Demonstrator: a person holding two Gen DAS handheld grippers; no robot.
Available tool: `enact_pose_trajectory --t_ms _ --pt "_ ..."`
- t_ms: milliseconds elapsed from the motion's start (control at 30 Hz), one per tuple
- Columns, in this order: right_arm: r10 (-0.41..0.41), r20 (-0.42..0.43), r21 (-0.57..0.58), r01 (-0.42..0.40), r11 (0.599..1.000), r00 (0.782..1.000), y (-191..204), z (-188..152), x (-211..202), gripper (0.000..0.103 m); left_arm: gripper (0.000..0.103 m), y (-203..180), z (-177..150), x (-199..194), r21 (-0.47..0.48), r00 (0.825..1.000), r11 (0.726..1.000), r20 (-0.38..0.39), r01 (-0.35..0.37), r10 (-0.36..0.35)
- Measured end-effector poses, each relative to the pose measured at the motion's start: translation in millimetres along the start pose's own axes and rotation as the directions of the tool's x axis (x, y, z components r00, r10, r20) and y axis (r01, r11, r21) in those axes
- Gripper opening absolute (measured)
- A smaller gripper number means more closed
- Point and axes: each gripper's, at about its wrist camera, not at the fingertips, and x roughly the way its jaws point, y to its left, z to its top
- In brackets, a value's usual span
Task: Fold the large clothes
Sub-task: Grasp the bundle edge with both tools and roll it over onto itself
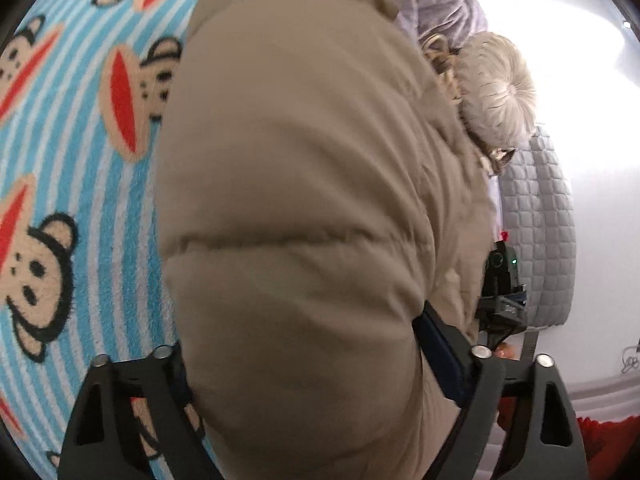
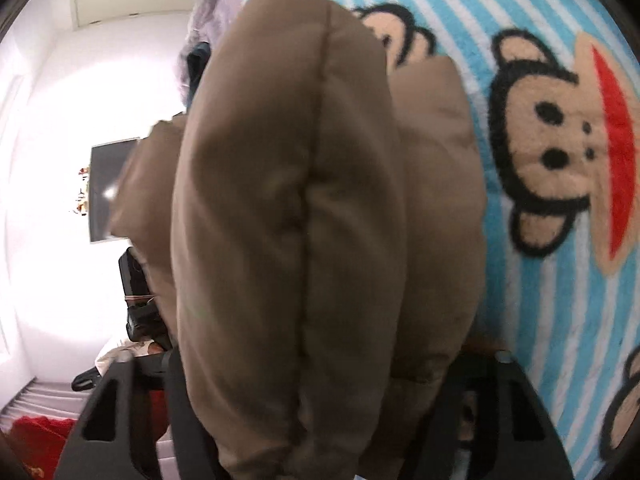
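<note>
- Counted up, one tan puffer jacket (image 1: 304, 200) fills both wrist views, bunched and lifted above the monkey-print blanket (image 1: 80, 160) on the bed.
- Two grippers: the left gripper (image 1: 316, 360) has its jaws clamped on a thick fold of the jacket, and the right gripper (image 2: 320, 380) has its jaws clamped on another padded fold.
- One fur-trimmed hood (image 1: 496, 88) and one grey quilted cover (image 1: 536, 220) lie beyond the jacket, at the bed's edge.
</note>
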Motion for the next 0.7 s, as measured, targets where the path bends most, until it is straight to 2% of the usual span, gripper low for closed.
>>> enact_pose_trajectory --t_ms 200,367,533,700 --pt "0.001 0.042 -0.036 0.0 0.999 0.999 35 -12 1 0.055 0.082 -18 6 -35 0.077 0.998 0.996 0.04 0.042 -0.045" --pt "0.043 0.087 -0.054 -0.039 0.998 0.995 77 -13 21 0.055 0.082 -11 27 -90 0.109 0.993 0.992 0.096 0.056 -0.067" --pt "0.072 0.095 -0.107 -0.062 0.992 0.993 123 -3 69 0.055 0.082 35 51 -159 0.116 0.987 0.993 0.156 0.017 -0.035" --pt "0.08 0.055 -0.136 -0.072 0.988 0.995 160 19 149 0.055 0.082 95 72 -206 0.065 0.98 0.997 0.2 -0.031 0.018"
